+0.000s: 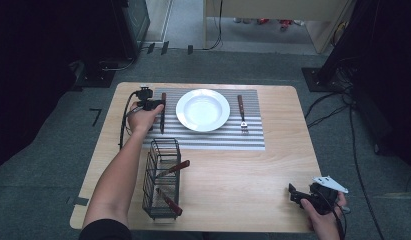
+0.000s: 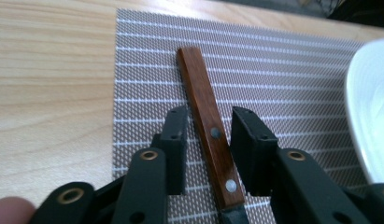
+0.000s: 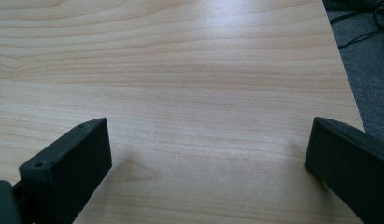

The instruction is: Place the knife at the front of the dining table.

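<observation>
A wooden-handled knife (image 2: 209, 130) is straddled by the left gripper (image 2: 209, 140) on the striped placemat (image 2: 283, 74).

The knife lies on the mat just left of the white plate (image 1: 203, 110); a narrow gap is seen between each jaw and the handle, so no grasp is made. The right gripper (image 1: 299, 192) is held spread wide over the bare wooden table (image 3: 189, 70) near its right front corner. A fork (image 1: 241, 114) lies right of the plate, and a wire basket (image 1: 163, 180) holding wooden-handled utensils stands nearer the front.

One white plate (image 1: 202, 110), one striped placemat (image 1: 253, 137), one wire caddy (image 1: 162, 180), one fork (image 1: 241, 114), three other wooden-handled utensils (image 1: 163, 112).
</observation>
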A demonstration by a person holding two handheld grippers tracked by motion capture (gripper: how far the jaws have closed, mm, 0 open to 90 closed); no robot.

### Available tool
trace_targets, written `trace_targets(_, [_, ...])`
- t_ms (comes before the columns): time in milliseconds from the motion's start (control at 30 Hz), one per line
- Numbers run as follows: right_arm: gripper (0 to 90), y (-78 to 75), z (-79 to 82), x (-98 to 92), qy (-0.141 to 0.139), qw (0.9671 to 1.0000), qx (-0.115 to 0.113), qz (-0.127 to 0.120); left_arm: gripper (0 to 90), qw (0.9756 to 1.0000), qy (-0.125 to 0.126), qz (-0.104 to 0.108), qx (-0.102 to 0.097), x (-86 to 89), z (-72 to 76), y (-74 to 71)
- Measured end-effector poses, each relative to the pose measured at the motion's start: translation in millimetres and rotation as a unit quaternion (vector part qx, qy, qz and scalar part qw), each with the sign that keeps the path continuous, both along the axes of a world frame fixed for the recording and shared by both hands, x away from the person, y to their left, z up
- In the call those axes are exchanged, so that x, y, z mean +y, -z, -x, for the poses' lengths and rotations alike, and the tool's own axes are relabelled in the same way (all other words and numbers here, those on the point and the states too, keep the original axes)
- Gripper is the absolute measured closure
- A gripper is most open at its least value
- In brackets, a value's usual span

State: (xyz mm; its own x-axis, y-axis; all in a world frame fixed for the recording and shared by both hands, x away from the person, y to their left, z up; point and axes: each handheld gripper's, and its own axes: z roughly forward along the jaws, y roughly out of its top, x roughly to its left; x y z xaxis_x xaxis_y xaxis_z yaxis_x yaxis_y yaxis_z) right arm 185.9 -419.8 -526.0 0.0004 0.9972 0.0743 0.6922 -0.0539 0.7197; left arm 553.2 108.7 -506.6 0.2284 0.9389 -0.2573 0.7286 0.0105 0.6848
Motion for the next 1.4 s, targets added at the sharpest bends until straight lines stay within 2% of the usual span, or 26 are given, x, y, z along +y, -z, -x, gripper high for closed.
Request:
trace_targets(67, [0.2, 0.0, 0.0, 0.1, 0.000, 1.0000, 0.000, 0.000, 64.9, 1.0000, 0.001, -0.007, -0.003, -1.9, 0.6, -0.1])
trace_targets(100, [0.2, 0.0, 0.0, 0.1, 0.000, 1.0000, 0.000, 0.000, 66.9, 0.9994, 0.002, -0.033, -0.009, -5.0, 1.4, -0.4])
trace_targets(133, [0.2, 0.0, 0.0, 0.1, 0.000, 1.0000, 0.000, 0.000, 68.7, 0.9994, 0.002, -0.033, -0.009, -5.0, 1.4, -0.4])
trace_targets(200, [0.2, 0.0, 0.0, 0.3, 0.000, 1.0000, 0.000, 0.001, 72.7, 0.9986, 0.007, -0.051, -0.012, -8.1, 2.2, -0.6])
trace_targets(333, [0.2, 0.0, 0.0, 0.2, 0.000, 1.0000, 0.000, 0.000, 77.5, 0.9988, 0.000, -0.049, -0.005, -10.4, 2.1, -1.5])
trace_targets(400, [0.2, 0.0, 0.0, 0.2, 0.000, 1.0000, 0.000, 0.000, 77.4, 0.9983, 0.001, -0.058, -0.006, -11.9, 2.0, -1.7])
trace_targets(533, [0.2, 0.0, 0.1, -0.1, 0.000, 1.0000, 0.000, -0.001, 77.7, 0.9988, -0.014, -0.048, 0.002, -11.3, 1.4, -2.6])
trace_targets(567, [0.2, 0.0, 0.0, 0.0, 0.000, 1.0000, 0.000, 0.000, 77.6, 0.9986, -0.028, -0.043, 0.011, -10.5, 0.6, -3.9])
trace_targets(667, [0.2, 0.0, 0.1, -0.1, 0.000, 1.0000, 0.000, -0.001, 77.6, 0.9976, -0.053, -0.038, 0.022, -9.1, -0.8, -5.3])
trace_targets(733, [0.2, 0.0, 0.1, -0.1, 0.000, 1.0000, 0.000, -0.001, 77.6, 0.9975, -0.056, -0.037, 0.022, -8.9, -1.0, -5.2])
trace_targets(767, [0.2, 0.0, 0.1, -0.1, 0.000, 1.0000, 0.000, 0.000, 77.6, 0.9971, -0.065, -0.030, 0.027, -8.3, -1.8, -5.5])
trace_targets(1200, [0.2, 0.0, 0.0, 0.2, 0.000, 1.0000, 0.000, 0.000, 77.2, 0.9974, -0.063, -0.027, 0.022, -8.0, -1.5, -4.6])
trace_targets(1267, [0.2, 0.0, 0.0, 0.2, 0.000, 1.0000, 0.000, 0.001, 75.8, 0.9976, -0.062, -0.020, 0.023, -7.1, -1.6, -4.6])
trace_targets(1400, [0.2, 0.1, -0.1, 0.4, 0.000, 1.0000, 0.000, 0.002, 67.2, 0.9980, -0.061, -0.012, 0.016, -6.3, -1.2, -6.1])
